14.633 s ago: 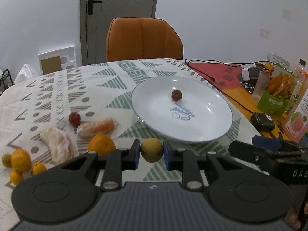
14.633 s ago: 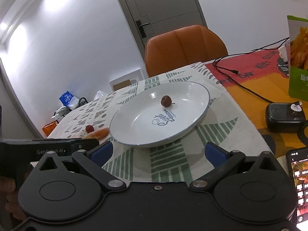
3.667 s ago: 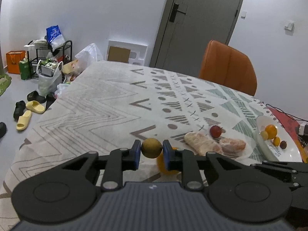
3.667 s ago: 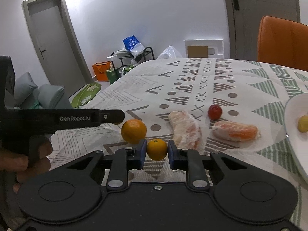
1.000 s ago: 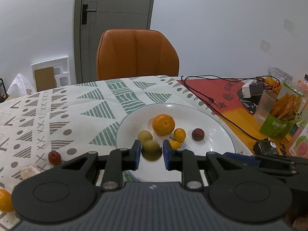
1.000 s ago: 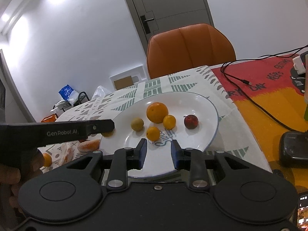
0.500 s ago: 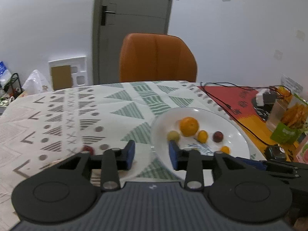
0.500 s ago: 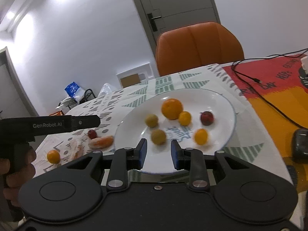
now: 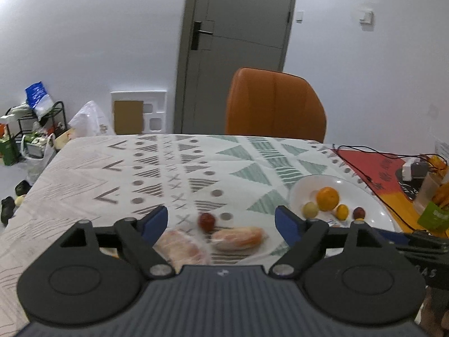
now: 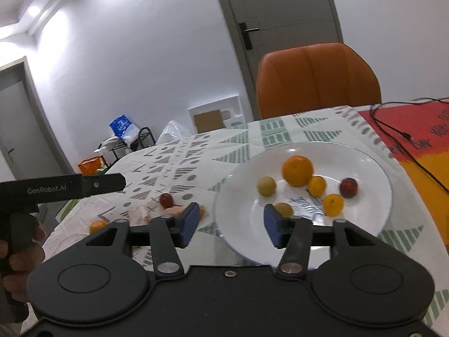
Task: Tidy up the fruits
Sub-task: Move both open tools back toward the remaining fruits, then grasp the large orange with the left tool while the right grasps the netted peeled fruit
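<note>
The left gripper has its blue-tipped fingers spread wide apart with nothing between them. Through the gap, at the lower middle of the left wrist view, a small red fruit lies on the patterned tablecloth, with two peeled orange pieces just below it: one to its lower right and a blurred one to its lower left. At the right of this view a white plate carries a large orange, a pale green fruit, a small yellow fruit and a dark red fruit.

The right gripper is also parted and empty, its fingers hanging over the near edge of the plate at the lower middle of the right wrist view. On the plate lie the large orange, two small orange-yellow fruits, the dark red fruit and two greenish fruits; the nearer one is just beside the right finger. Left of the plate, the small red fruit and one more small orange lie on the cloth. A hand at the left edge holds the other gripper's handle. An orange chair stands behind the table.
</note>
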The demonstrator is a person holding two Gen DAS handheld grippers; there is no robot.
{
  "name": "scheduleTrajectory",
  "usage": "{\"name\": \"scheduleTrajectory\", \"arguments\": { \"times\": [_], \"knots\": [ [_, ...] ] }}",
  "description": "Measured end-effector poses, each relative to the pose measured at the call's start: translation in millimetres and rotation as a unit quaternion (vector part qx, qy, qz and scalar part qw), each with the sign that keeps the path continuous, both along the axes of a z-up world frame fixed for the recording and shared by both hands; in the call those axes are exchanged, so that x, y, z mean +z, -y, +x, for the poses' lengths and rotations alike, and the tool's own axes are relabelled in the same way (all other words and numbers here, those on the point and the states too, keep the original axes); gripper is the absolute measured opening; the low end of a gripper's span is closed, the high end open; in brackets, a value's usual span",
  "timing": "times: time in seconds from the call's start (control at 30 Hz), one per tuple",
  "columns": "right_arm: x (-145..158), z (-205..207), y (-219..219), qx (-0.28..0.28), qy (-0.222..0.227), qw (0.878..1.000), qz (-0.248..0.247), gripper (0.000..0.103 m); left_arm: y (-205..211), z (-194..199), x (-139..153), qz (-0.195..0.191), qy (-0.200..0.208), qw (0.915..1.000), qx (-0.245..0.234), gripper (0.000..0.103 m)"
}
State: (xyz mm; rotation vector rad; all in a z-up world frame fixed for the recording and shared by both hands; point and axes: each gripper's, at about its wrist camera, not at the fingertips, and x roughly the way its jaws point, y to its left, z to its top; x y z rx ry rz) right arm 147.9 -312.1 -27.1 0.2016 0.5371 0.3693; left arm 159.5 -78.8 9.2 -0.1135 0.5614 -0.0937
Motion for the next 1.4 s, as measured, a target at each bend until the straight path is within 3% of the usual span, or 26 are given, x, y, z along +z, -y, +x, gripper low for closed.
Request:
{"name": "scheduleTrajectory", "arguments": {
  "times": [0.47,0.73,1.17,1.3,1.4],
  "knots": [
    [8,-1,-42,0.039,-0.017,0.999,-0.015,0.056,-52,-16,-13,0.002,-0.02,0.9981,0.057,0.083],
    [15,0,-53,0.063,-0.035,0.997,-0.004,0.067,-67,-21,-27,-0.006,-0.034,0.9958,0.084,0.083],
    [-5,17,-94,0.089,-0.06,0.993,-0.045,0.067,-80,-16,-48,-0.018,-0.054,0.9939,0.095,0.078],
    [-9,22,-103,0.099,-0.057,0.992,-0.051,0.067,-79,-8,-56,-0.023,-0.062,0.9941,0.086,0.066],
    [-15,29,-111,0.109,-0.063,0.991,-0.052,0.067,-80,0,-65,-0.03,-0.078,0.9931,0.082,0.047]
  ]
}}
